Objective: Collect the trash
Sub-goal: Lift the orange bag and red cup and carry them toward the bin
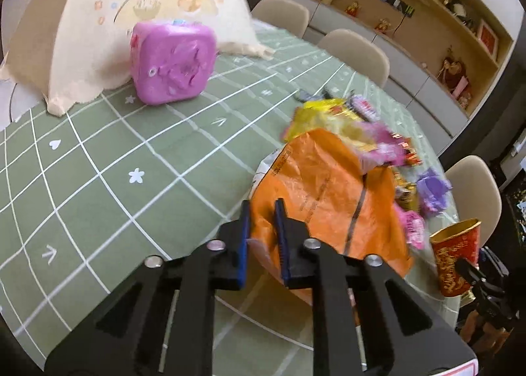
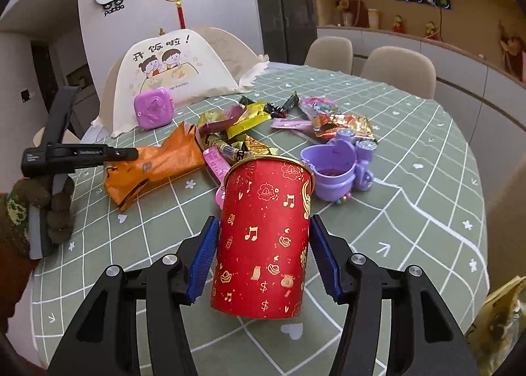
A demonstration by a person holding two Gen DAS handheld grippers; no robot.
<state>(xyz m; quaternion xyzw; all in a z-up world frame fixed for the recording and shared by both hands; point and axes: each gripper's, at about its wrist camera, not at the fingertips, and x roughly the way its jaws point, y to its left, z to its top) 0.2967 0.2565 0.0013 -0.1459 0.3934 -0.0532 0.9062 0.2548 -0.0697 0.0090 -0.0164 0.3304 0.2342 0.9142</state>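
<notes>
Left hand-held gripper (image 1: 262,211): clenched on orange bag (image 1: 315,191), on tabletop (image 1: 98,152). Right hand-held gripper (image 2: 263,238): grasping upright red cup (image 2: 266,238). Wrappers (image 2: 236,126): heaped beyond cup, beside bag.

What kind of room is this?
Most likely a home dining room: a round table under a green grid-patterned tablecloth, beige dining chairs around it, and a cream mesh food cover with cartoon children.
</notes>
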